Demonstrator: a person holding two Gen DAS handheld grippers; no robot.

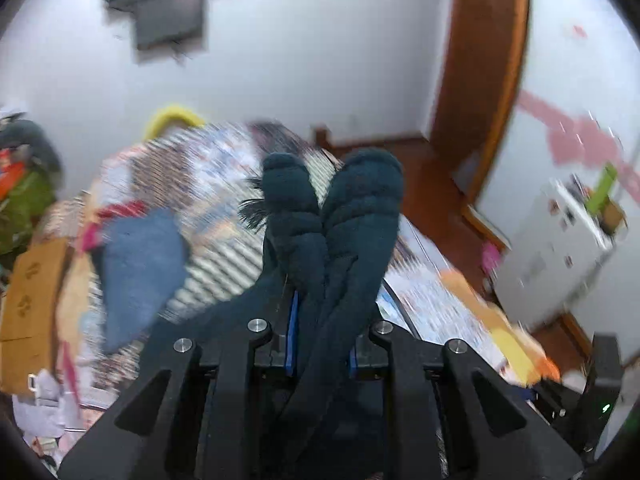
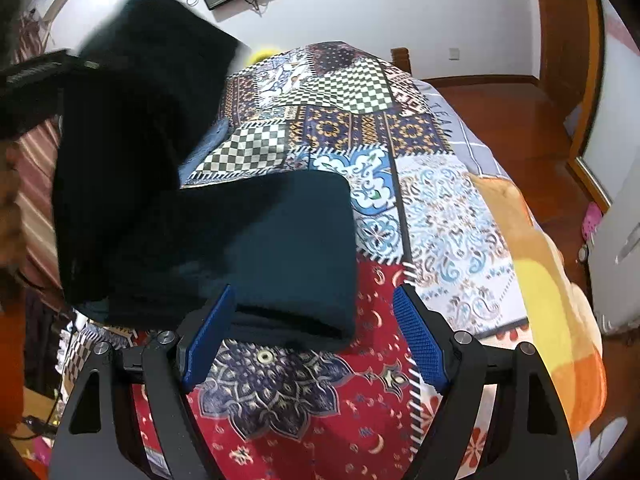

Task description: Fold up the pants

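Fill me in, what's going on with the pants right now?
The left gripper is shut on a bunched part of the dark teal pants and holds it up above the bed. The right gripper is open, its blue pads apart, with a folded end of the pants lying on the patchwork quilt just ahead of it. The rest of the pants hangs up to the left. The left view is blurred, so that hand seems to be moving. The fold is not finished.

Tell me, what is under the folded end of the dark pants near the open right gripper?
Under the pants lies the patchwork bedspread. The right gripper is open. What lies directly beneath the fabric is covered.
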